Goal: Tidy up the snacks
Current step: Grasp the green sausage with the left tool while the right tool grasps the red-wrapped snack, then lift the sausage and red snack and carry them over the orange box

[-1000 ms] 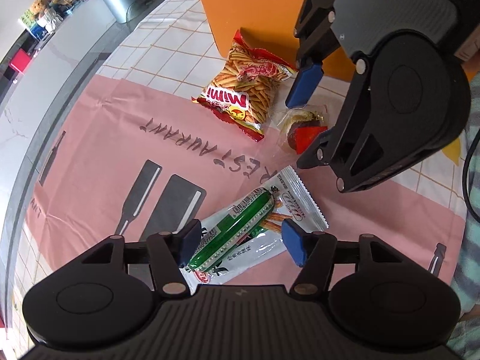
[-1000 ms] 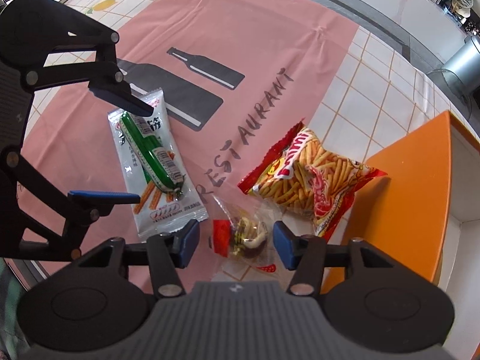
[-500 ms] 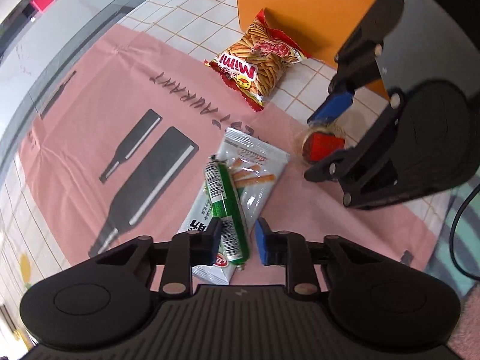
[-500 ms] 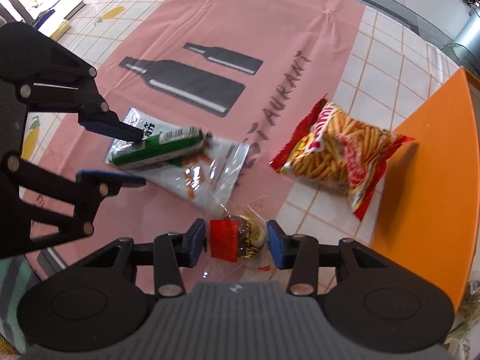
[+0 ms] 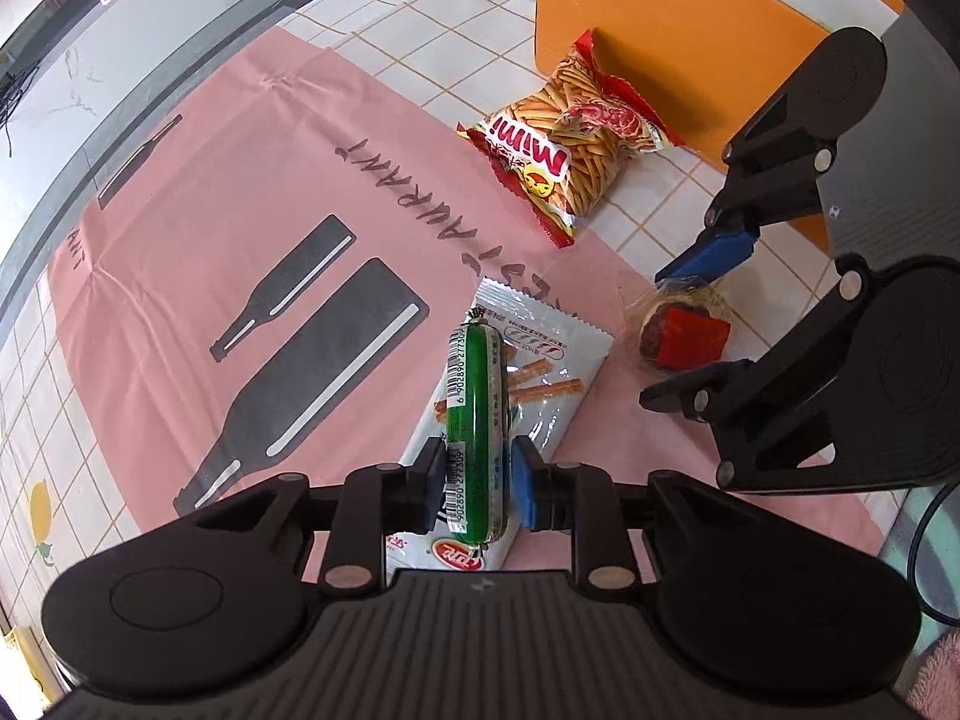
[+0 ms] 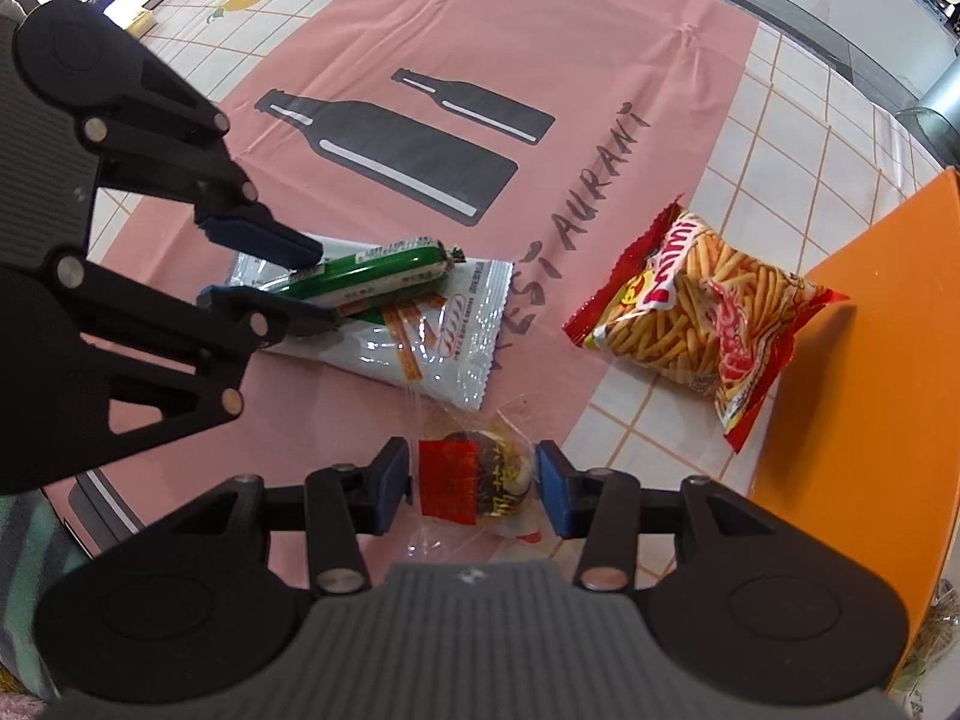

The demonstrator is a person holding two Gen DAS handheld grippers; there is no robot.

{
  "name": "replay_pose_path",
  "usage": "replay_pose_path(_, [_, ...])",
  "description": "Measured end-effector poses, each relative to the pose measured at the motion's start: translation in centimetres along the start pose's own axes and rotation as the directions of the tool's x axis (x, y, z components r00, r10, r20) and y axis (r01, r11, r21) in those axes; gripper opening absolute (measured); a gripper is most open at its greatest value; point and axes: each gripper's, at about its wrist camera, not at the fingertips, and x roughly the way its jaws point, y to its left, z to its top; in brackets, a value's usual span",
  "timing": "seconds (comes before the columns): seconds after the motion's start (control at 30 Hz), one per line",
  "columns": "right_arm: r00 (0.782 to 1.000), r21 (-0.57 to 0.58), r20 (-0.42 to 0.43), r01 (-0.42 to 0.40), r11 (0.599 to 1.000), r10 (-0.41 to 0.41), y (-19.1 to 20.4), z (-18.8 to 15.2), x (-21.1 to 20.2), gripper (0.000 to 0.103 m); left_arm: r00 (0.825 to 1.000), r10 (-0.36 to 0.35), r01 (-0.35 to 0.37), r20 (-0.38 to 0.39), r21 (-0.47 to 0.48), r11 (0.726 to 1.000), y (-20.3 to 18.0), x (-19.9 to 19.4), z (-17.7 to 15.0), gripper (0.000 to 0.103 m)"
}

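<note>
My left gripper (image 5: pixel 477 486) pinches the near end of a green sausage stick (image 5: pixel 477 396) that lies on a white snack pack (image 5: pixel 552 360); its jaws are opening slightly while the pads still touch the stick. My right gripper (image 6: pixel 474 483) holds a clear-wrapped chocolate snack with a red label (image 6: pixel 474 480) between its blue pads, its jaws easing open too. In the right wrist view, the left gripper (image 6: pixel 312 285) clamps the sausage (image 6: pixel 384 267) over the pack (image 6: pixel 444 342). The left wrist view shows the right gripper (image 5: pixel 654 336) around the wrapped snack (image 5: pixel 684 330).
A red and yellow Mimi stick-snack bag (image 5: pixel 570 150) lies on the tiled table beside an orange box (image 5: pixel 660 18). A pink cloth (image 5: pixel 210 210) printed with bottles covers the table's middle. From the right wrist, the bag (image 6: pixel 696 312) lies left of the box (image 6: pixel 852 360).
The left jaws went from wide open to clamped on the green sausage, and the wrist rolled, so sausage and pack now point away. The right jaws narrowed around the wrapped snack.
</note>
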Motion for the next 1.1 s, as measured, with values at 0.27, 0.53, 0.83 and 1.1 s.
replay_pose_path(0.27, [1.000, -0.011, -0.014, 0.008, 1.000, -0.008, -0.4, -0.4, 1.0, 0.044, 1.000, -0.015, 0.014, 0.011, 0.020, 1.000, -0.3, 1.0, 0.0, 0.032])
replay_pose_path(0.53, [1.000, -0.021, -0.013, 0.028, 0.999, -0.028, 0.0, -0.5, 1.0, 0.043, 1.000, 0.003, -0.003, 0.010, 0.038, 0.999, -0.6, 0.6, -0.3, 0.024])
replay_pose_path(0.83, [0.999, -0.015, 0.000, 0.039, 0.999, -0.039, 0.7, -1.0, 0.6, 0.042, 0.998, 0.049, -0.049, 0.027, 0.009, 0.999, -0.6, -1.2, -0.7, 0.024])
replay_pose_path(1.1, [0.996, -0.021, -0.071, 0.046, 0.999, -0.048, 1.3, -2.2, -0.3, 0.042, 0.998, 0.059, -0.057, -0.038, 0.043, 0.997, -2.3, -2.3, -1.2, 0.024])
